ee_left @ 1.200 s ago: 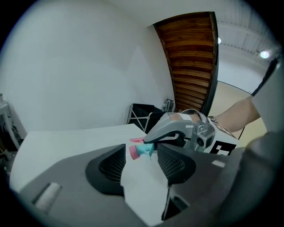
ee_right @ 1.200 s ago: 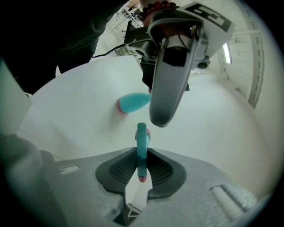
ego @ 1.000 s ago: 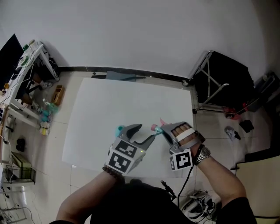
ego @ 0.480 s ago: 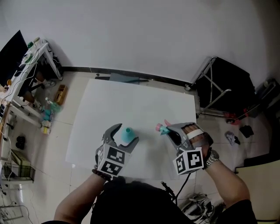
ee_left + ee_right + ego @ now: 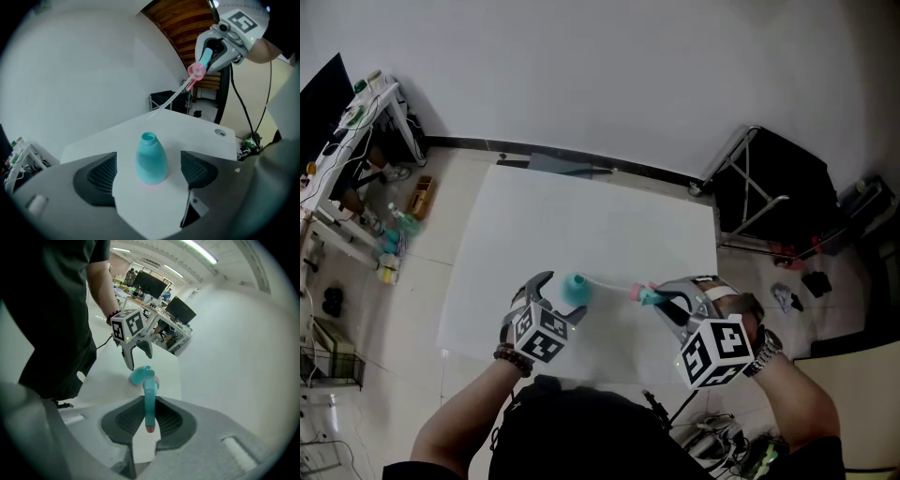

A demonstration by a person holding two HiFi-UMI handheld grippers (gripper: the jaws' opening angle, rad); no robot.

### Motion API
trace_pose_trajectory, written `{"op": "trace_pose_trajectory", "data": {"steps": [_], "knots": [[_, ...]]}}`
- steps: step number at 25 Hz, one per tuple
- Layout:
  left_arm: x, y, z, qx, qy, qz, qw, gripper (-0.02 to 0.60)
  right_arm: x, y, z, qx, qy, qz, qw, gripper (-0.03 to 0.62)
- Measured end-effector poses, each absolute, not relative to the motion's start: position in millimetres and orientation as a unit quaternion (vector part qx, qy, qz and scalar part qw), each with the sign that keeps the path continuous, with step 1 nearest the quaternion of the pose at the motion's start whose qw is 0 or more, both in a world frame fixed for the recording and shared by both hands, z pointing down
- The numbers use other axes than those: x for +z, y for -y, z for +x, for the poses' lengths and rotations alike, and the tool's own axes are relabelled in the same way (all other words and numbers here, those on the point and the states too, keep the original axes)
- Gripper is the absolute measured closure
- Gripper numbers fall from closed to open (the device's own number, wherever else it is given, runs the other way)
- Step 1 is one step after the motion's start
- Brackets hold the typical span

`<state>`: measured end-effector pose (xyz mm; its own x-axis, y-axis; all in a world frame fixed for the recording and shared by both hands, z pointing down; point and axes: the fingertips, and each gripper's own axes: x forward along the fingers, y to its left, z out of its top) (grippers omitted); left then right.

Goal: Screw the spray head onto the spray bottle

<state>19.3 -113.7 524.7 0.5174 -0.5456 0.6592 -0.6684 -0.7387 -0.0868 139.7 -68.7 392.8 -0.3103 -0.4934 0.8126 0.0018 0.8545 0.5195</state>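
A teal spray bottle (image 5: 574, 289) stands upright and uncapped on the white table (image 5: 581, 216). My left gripper (image 5: 555, 300) surrounds it. In the left gripper view the bottle (image 5: 151, 158) sits between the two pads with a gap on each side; these jaws have just been opening. My right gripper (image 5: 667, 302) is to the right and above the table, shut on the teal and pink spray head (image 5: 645, 295), whose thin dip tube (image 5: 609, 284) reaches toward the bottle. In the right gripper view the spray head (image 5: 149, 399) is clamped upright between the pads.
A black folding stand (image 5: 769, 197) is beyond the table's right edge. A cluttered shelf (image 5: 356, 122) stands off the left side. The table has a round hole (image 5: 219, 133) near its corner. Cables hang by the person's body at the near edge.
The bottle, held up next to the spray head a second ago, now stands on the table. The left gripper came down and left with it and opened. The right gripper drew away to the right.
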Motion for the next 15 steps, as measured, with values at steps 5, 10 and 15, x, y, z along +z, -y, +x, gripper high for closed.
{"op": "trace_pose_trajectory", "data": {"steps": [5, 10, 15], "knots": [[546.3, 113.3, 23.4, 0.370, 0.322, 0.869, 0.070, 0.117, 384.5, 58.1, 136.3, -0.165, 0.780, 0.143, 0.587, 0.540], [565.6, 114.8, 29.2, 0.390, 0.298, 0.869, 0.058, 0.117, 384.9, 64.0, 138.1, -0.155, 0.756, 0.127, 0.623, 0.540], [579.7, 114.1, 36.5, 0.400, 0.283, 0.870, 0.053, 0.117, 388.7, 71.7, 128.8, -0.159, 0.735, 0.105, 0.651, 0.540]]}}
